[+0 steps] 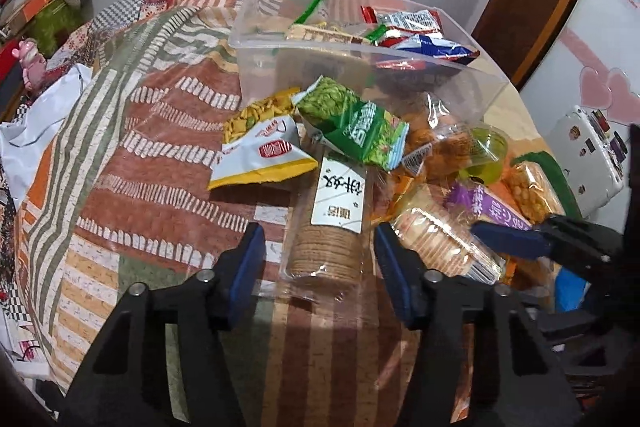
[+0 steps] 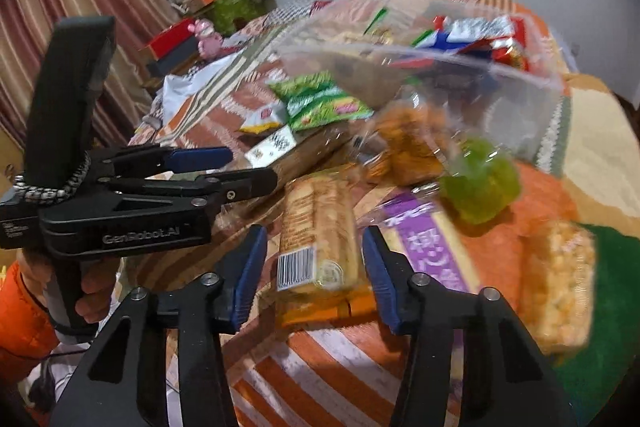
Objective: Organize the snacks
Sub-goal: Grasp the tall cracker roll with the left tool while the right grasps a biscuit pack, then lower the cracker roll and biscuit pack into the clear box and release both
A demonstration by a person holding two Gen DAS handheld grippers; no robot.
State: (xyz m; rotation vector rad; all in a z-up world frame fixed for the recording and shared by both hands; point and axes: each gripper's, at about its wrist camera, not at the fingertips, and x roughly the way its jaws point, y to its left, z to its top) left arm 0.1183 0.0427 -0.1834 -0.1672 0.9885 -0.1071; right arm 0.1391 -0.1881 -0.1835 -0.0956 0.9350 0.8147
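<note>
A pile of snacks lies on a patchwork cloth in front of a clear plastic bin [image 1: 256, 67] that holds several packets. My left gripper [image 1: 320, 263] is open, its fingers on either side of a tall round-cracker pack [image 1: 326, 247] with a white label. My right gripper [image 2: 314, 267] is open, its fingers on either side of a clear pack of pale crackers [image 2: 320, 227], which also shows in the left wrist view [image 1: 436, 239]. A green bean bag [image 1: 352, 123], a yellow-white chip bag [image 1: 264, 151], a purple pack [image 2: 432, 247] and a rice-puff bar [image 2: 560, 283] lie around.
The bin [image 2: 520, 95] also shows blurred in the right wrist view. A green jelly cup [image 2: 480, 183] sits by an orange snack bag [image 2: 408, 143]. The left gripper's body [image 2: 140, 195] is at left. Boxes and a pink toy [image 1: 30, 63] lie beyond the cloth's left edge.
</note>
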